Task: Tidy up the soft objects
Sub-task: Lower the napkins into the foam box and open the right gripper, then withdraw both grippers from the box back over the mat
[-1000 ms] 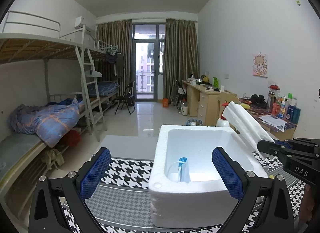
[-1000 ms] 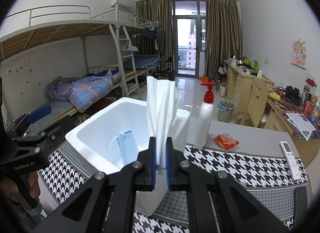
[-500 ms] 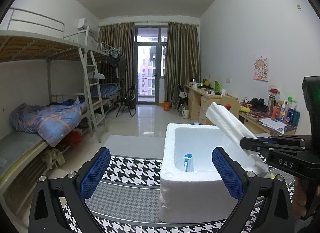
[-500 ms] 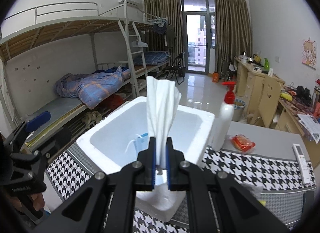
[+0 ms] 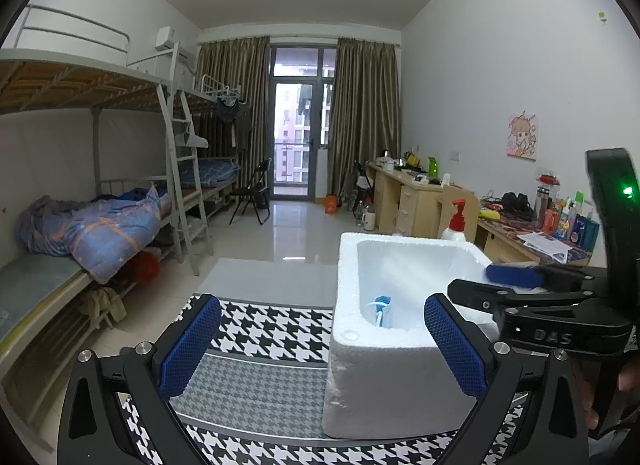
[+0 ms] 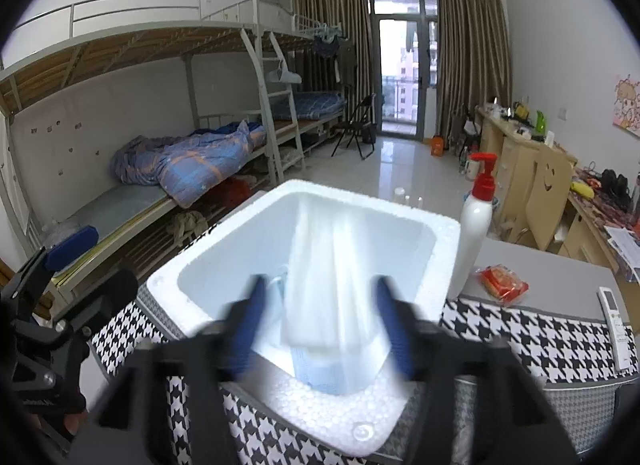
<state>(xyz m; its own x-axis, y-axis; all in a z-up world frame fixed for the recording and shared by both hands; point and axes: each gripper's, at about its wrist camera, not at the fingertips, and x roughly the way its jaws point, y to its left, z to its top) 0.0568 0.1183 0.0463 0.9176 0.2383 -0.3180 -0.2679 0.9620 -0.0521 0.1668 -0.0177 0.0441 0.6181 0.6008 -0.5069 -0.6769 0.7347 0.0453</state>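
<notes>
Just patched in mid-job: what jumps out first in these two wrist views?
The white foam box dominates both views, sitting on the houndstooth tablecloth. In the right wrist view a blurred white tissue is dropping into it between the right gripper's open fingers, over a blue face mask already inside. Behind the box stands a white pump bottle with a red top; the left gripper is open at the box's left side.

Bunk beds (image 5: 100, 201) left; curtained balcony door (image 5: 303, 125) beyond.
</notes>
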